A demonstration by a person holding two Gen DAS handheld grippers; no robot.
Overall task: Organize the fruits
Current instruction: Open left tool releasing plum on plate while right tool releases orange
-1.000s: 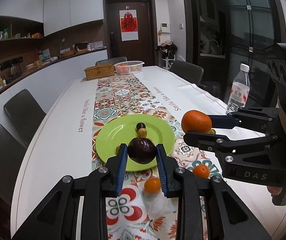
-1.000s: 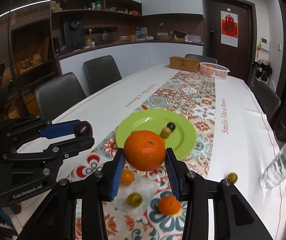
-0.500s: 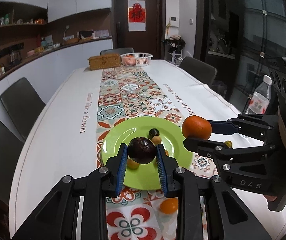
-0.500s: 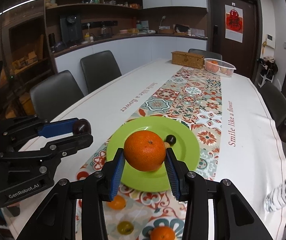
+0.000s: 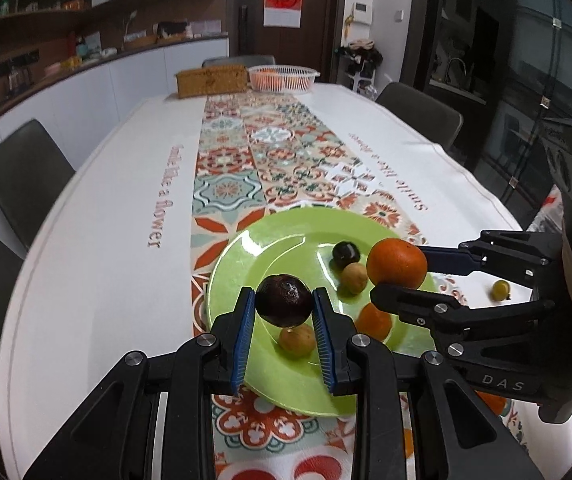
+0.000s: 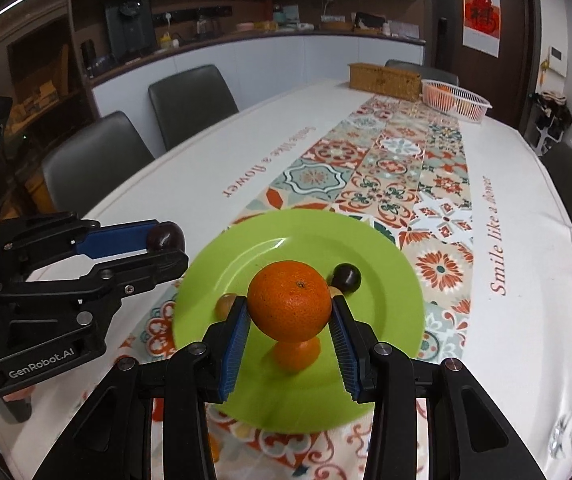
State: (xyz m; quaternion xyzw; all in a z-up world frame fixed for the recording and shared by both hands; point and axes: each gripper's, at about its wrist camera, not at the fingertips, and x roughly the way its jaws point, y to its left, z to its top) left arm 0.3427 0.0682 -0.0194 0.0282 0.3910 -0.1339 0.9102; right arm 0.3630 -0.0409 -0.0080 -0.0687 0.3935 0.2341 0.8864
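Note:
My left gripper (image 5: pixel 284 312) is shut on a dark purple fruit (image 5: pixel 284 300) and holds it above the near left part of a green plate (image 5: pixel 262 248). My right gripper (image 6: pixel 289 320) is shut on a large orange (image 6: pixel 289 300) above the same plate (image 6: pixel 381 248); it also shows in the left wrist view (image 5: pixel 395 264). On the plate lie a dark plum (image 5: pixel 345 254), a tan fruit (image 5: pixel 353 278), a yellowish fruit (image 5: pixel 295 340) and a small orange (image 5: pixel 373 320).
A small green-yellow fruit (image 5: pixel 501 290) lies on the white cloth right of the plate. A white basket with oranges (image 5: pixel 284 78) and a wicker box (image 5: pixel 212 80) stand at the table's far end. Dark chairs (image 5: pixel 26 176) line both sides.
Both grippers have moved forward with their fruits and now hang over the green plate. The loose fruits near the table's front have slid out of view below.

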